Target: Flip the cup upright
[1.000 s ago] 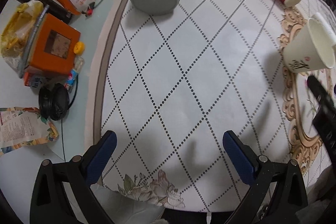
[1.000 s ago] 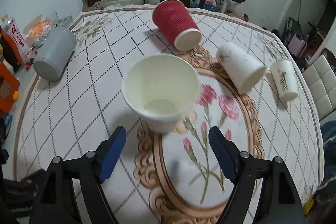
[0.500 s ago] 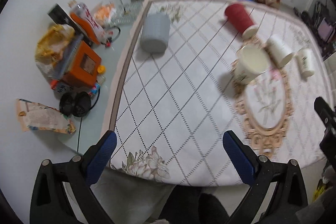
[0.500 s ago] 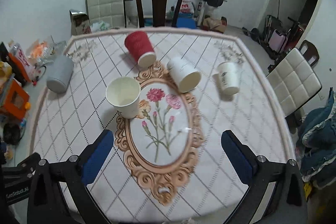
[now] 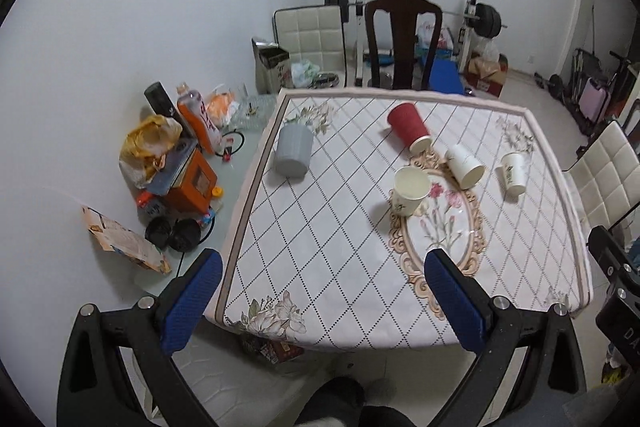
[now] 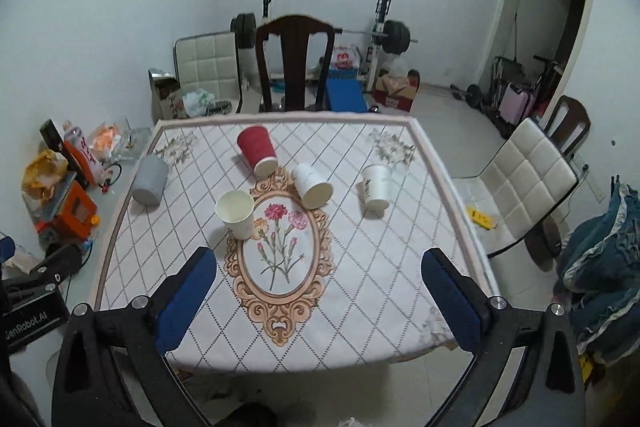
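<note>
1. The left hand-held gripper hangs above the near edge of the tabletop, its blue fingers spread wide and holding nothing.
2. The right hand-held gripper is likewise spread apart and empty, well back from the cups.
3. A white paper cup stands upright, mouth up, at the left rim of the oval floral frame on the tablecloth.
4. The red cup lies on its side beyond it.
5. Two more white cups lie tipped over to the right.
6. A grey cup lies on its side near the tabletop's left edge.
</note>
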The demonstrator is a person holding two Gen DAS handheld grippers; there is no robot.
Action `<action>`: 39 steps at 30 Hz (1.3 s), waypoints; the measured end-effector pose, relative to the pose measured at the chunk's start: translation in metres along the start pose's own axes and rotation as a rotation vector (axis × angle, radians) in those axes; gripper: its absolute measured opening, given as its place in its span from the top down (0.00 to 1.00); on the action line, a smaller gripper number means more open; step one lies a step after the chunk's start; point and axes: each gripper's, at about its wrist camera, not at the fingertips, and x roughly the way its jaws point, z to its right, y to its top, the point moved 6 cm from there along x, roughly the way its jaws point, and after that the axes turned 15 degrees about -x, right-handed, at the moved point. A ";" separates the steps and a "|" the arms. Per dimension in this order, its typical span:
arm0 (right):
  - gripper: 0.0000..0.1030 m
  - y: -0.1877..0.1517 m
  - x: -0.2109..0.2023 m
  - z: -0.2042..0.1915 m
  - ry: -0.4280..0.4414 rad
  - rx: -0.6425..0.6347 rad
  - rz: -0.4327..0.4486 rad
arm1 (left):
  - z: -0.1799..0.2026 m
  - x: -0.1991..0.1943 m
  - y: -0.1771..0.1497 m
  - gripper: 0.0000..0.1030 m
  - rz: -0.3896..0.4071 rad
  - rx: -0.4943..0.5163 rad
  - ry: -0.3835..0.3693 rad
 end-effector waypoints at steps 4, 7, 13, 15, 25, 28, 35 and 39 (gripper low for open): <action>0.00 -0.001 -0.026 0.012 0.009 0.009 0.026 | 0.000 -0.024 -0.001 0.00 0.034 -0.011 -0.013; 0.00 -0.001 -0.038 0.016 0.010 0.003 0.037 | 0.001 -0.036 -0.003 0.00 0.049 -0.019 -0.028; 0.00 0.004 -0.058 0.017 0.026 -0.012 0.060 | 0.004 -0.050 -0.006 0.00 0.063 -0.039 -0.045; 0.00 0.004 -0.060 0.016 0.034 -0.015 0.064 | 0.003 -0.052 -0.007 0.00 0.064 -0.043 -0.045; 0.00 0.006 -0.063 0.012 0.051 -0.028 0.060 | 0.000 -0.058 -0.010 0.00 0.073 -0.064 -0.021; 0.00 0.005 -0.062 0.011 0.056 -0.030 0.058 | -0.001 -0.058 -0.011 0.00 0.074 -0.066 -0.017; 0.00 0.004 -0.062 0.011 0.068 -0.031 0.056 | -0.003 -0.059 -0.012 0.00 0.077 -0.070 -0.005; 0.00 0.004 -0.061 0.007 0.083 -0.036 0.061 | -0.003 -0.061 -0.012 0.00 0.080 -0.071 0.000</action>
